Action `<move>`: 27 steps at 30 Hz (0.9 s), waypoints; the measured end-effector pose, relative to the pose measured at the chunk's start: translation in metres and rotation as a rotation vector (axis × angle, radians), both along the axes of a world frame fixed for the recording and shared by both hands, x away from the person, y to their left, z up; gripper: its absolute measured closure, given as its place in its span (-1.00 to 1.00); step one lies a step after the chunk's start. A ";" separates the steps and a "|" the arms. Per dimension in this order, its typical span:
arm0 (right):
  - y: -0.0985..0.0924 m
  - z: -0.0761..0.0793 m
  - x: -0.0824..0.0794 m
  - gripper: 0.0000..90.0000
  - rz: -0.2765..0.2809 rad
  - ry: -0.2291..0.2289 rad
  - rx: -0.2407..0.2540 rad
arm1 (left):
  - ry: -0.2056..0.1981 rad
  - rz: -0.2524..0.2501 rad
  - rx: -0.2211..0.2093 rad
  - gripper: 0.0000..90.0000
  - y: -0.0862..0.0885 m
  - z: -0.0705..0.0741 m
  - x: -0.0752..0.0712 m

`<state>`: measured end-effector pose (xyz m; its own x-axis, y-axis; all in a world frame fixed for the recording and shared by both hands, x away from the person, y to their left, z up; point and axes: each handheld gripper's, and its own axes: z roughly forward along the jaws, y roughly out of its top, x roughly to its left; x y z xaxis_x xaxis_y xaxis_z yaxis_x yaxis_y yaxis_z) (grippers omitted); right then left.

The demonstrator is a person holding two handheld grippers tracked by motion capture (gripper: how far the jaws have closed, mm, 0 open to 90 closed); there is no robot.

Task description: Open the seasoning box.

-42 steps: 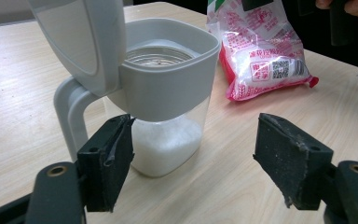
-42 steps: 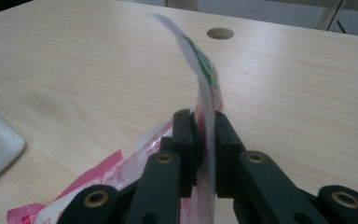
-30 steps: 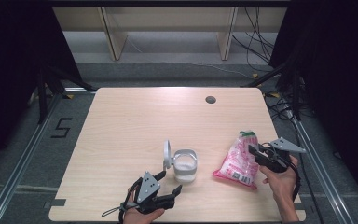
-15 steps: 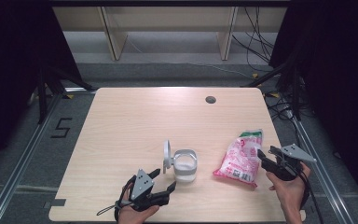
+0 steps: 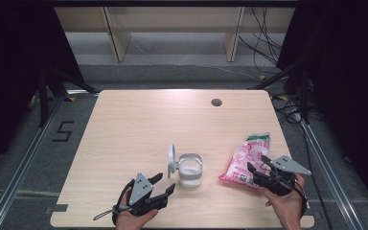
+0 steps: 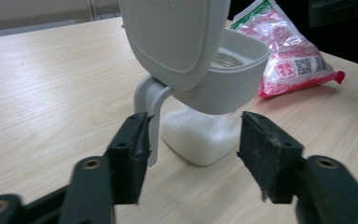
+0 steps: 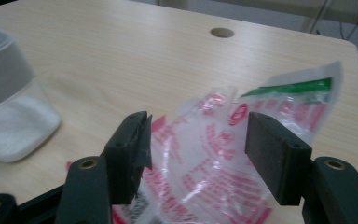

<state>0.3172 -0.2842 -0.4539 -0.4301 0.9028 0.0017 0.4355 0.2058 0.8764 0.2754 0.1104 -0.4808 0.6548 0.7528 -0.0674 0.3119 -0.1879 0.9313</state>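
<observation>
High view shows a light wooden table (image 5: 139, 129) with a small see-through container (image 5: 190, 170) near its front middle. The container has a grey rim and a grey flip lid (image 5: 172, 159) that stands open on its left side. White powder sits in the bottom of it. A pink and white plastic bag (image 5: 244, 160) with a green top lies flat to the right of the container, a little apart from it. The left gripper (image 5: 163, 184) is near the front edge, just in front of the container, and its jaws are spread wide with nothing between them. The right gripper (image 5: 258, 165) is over the front part of the bag, and its jaws are also spread apart. A small round hole (image 5: 216, 102) is at the far side of the table.
</observation>
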 end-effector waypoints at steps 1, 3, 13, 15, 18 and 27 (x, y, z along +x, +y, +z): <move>0.004 0.000 -0.002 -0.10 0.009 0.008 0.007 | -0.014 -0.011 -0.003 0.13 0.000 0.000 0.001; 0.006 0.000 -0.001 -0.11 0.046 -0.019 -0.018 | -0.025 -0.006 0.049 0.32 0.003 0.002 0.000; 0.019 -0.005 -0.011 -0.12 0.107 0.004 -0.006 | -0.122 -0.013 0.137 0.87 0.008 0.007 0.007; 0.025 -0.005 -0.016 -0.12 0.091 0.057 0.029 | -0.121 -0.014 0.161 0.93 0.008 0.008 0.008; 0.027 -0.007 -0.016 -0.11 0.127 0.044 0.004 | -0.123 -0.010 0.173 0.98 0.010 0.010 0.009; 0.030 -0.010 -0.016 -0.10 0.175 0.031 -0.006 | -0.129 -0.016 0.166 0.98 0.016 0.019 0.012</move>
<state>0.3009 -0.2542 -0.4643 -0.5805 0.8142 0.0123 0.4194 0.2859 0.8616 0.2876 0.1263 -0.4613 0.6618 0.7362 0.1417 0.1877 -0.3457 0.9194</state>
